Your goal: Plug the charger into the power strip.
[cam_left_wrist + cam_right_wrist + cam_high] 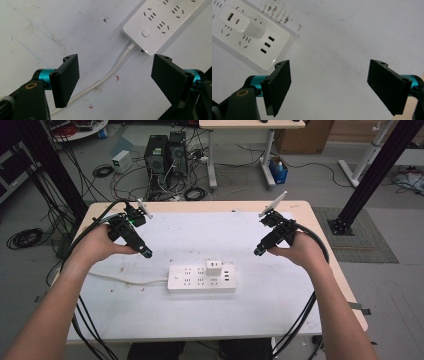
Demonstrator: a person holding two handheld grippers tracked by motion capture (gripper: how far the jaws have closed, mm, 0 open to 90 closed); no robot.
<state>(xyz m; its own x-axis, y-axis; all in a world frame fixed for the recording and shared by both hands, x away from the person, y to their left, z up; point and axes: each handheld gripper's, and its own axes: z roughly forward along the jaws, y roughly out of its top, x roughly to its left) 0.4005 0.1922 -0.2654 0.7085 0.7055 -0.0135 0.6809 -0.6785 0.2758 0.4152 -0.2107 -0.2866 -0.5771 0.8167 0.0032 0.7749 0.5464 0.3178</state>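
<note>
High view first: we hold the left gripper (pixel 145 254) and the right gripper (pixel 258 252) above a pale table (pixel 150 320), one to either side of a white power strip (pixel 192 279) that lies flat near the middle of the top. A small white charger (pixel 214 267) is plugged into the strip, standing up from its far row of sockets, and a white cord (pixel 125 280) runs from the strip's left end toward the table's left edge. Both grippers are apart from the strip and touch nothing.

From the left gripper view, our jaws stand wide apart with nothing between them; beyond them we see the switch end of the power strip (pixel 160 22) and its cord (pixel 110 75) curving across the surface. The tabletop (pixel 50 27) there is scuffed, with thin blue lines, dark smudges and a few small red marks near the cord.

From the right gripper view, our jaws are likewise spread wide and empty. The other end of the power strip (pixel 274 50) lies ahead and to the left, with the charger (pixel 244 22) plugged in and three small slots beside it. A patch of brown speckles stains the table just past the strip.

Around the table the grey floor (pixel 300 185) carries loose black cables, two dark computer towers (pixel 165 155) behind the far edge, a small white box (pixel 121 161), a blue bin (pixel 278 170) by another desk's legs, and black frame posts (pixel 380 165) at both sides.
</note>
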